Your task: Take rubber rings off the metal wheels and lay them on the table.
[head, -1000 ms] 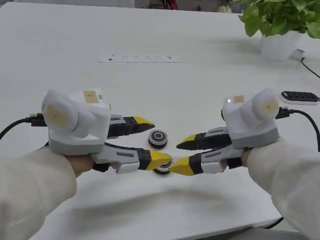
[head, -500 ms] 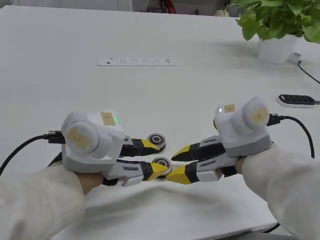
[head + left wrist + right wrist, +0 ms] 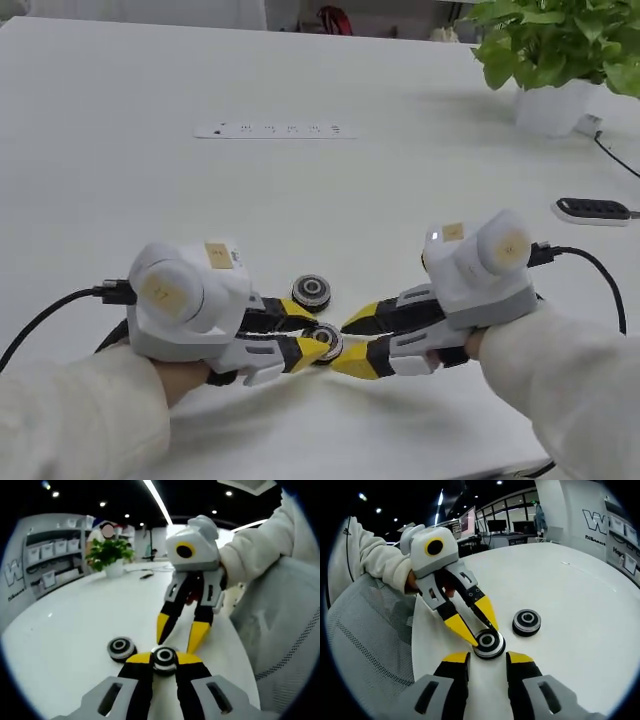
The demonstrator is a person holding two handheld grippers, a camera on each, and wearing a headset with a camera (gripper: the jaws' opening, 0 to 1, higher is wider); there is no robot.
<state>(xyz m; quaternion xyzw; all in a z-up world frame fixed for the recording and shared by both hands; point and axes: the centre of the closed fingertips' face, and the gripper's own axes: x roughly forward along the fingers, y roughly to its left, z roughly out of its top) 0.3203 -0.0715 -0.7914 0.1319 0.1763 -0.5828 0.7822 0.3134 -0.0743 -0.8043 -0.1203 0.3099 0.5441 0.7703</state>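
Clamping one metal wheel (image 3: pixel 164 658) in the jaws of my left gripper (image 3: pixel 308 330) down at the white surface (image 3: pixel 300 200), I hold my right gripper (image 3: pixel 347 343) just beside it, jaws parted; a second wheel (image 3: pixel 312 290) rests near, apart.

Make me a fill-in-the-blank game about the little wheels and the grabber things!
1. ___ wheels lie on the table: a near wheel and a far wheel.
2. The left gripper has its fingers shut on the near wheel, while the right gripper is ___.
3. The leafy plant grows in a ___ pot.

Missing words: two; open; white.
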